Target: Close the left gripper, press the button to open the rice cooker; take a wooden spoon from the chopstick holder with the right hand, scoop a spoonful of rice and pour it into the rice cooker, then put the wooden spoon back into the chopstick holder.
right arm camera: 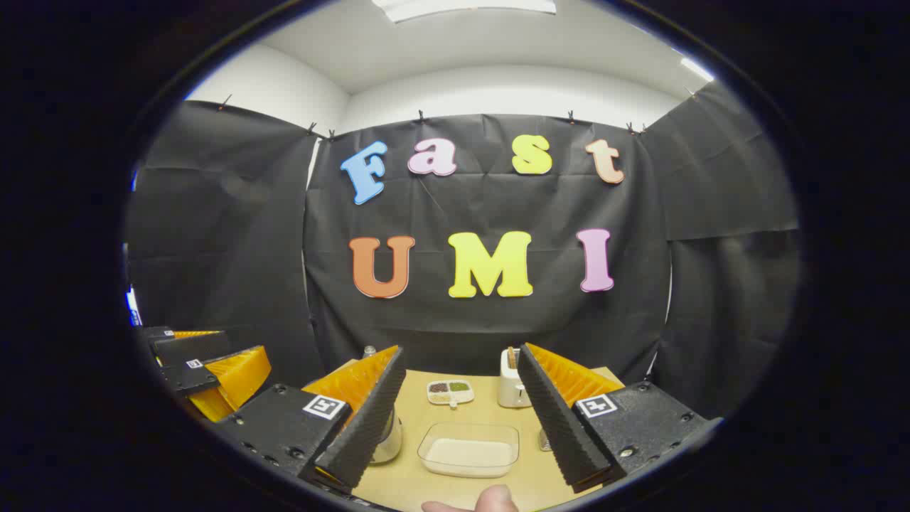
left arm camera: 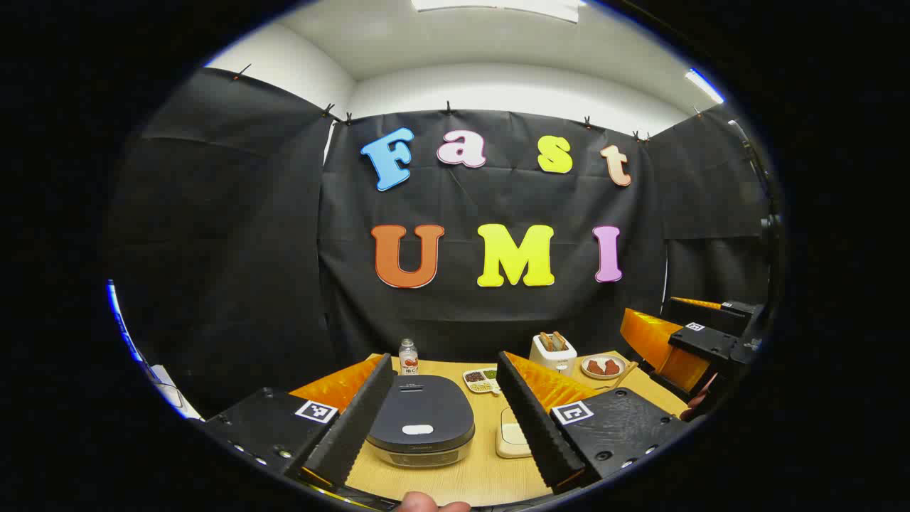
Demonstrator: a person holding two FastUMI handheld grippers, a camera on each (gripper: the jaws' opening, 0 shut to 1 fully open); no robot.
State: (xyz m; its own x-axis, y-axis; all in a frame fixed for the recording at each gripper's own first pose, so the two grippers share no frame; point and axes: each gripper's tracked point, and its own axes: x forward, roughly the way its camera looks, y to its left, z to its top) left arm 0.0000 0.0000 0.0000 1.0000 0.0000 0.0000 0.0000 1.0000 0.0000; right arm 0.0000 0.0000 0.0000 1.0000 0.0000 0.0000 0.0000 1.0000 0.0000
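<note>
Rice cooker (left arm camera: 421,425): sides partly behind left gripper (left arm camera: 444,416) fingers. Compartment dish (left arm camera: 481,380) contents too small to name. Right gripper view: container (right arm camera: 469,449) contents unclear (pale); chopstick holder (right arm camera: 544,442) mostly hidden behind a finger (right arm camera: 561,419).

Rice cooker shut, rice waiting
Dark-lidded rice cooker (left arm camera: 421,429) sits closed on the table; clear container of white rice (right arm camera: 468,450) lies flat.

one rice cooker (left arm camera: 421,424), one toaster (left arm camera: 552,352), one bottle (left arm camera: 408,358)
</note>
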